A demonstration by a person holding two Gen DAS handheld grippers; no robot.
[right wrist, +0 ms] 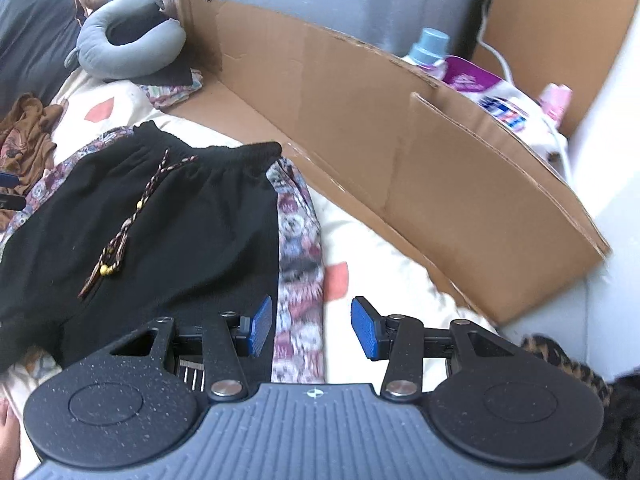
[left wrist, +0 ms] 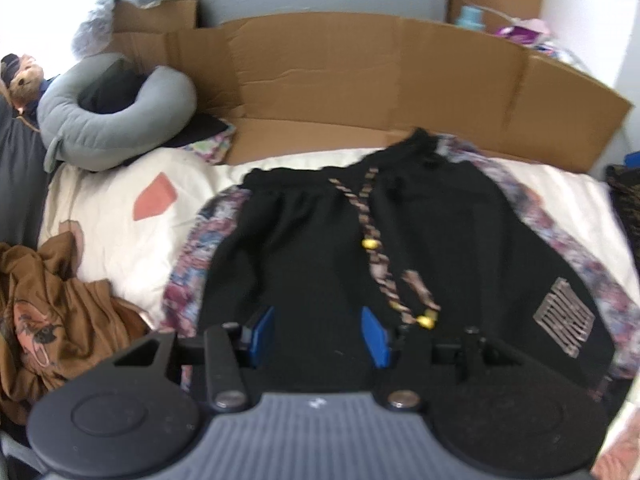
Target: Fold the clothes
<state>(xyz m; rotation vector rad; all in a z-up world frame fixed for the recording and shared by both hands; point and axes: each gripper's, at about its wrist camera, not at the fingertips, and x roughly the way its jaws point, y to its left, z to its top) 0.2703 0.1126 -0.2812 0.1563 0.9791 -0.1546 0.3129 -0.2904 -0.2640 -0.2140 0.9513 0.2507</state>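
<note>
Shorts (left wrist: 320, 240) spread flat mid-bed (left wrist: 120, 208); left gripper (left wrist: 318, 334), right gripper (right wrist: 312, 330) both spread, empty. Judged pre-grasp; next, pinching hem.

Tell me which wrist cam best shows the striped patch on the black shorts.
Left wrist. The striped patch lies fully in view on the black shorts, right of the open left gripper. In the right wrist view only a sliver shows behind the open right gripper linkage.
</note>
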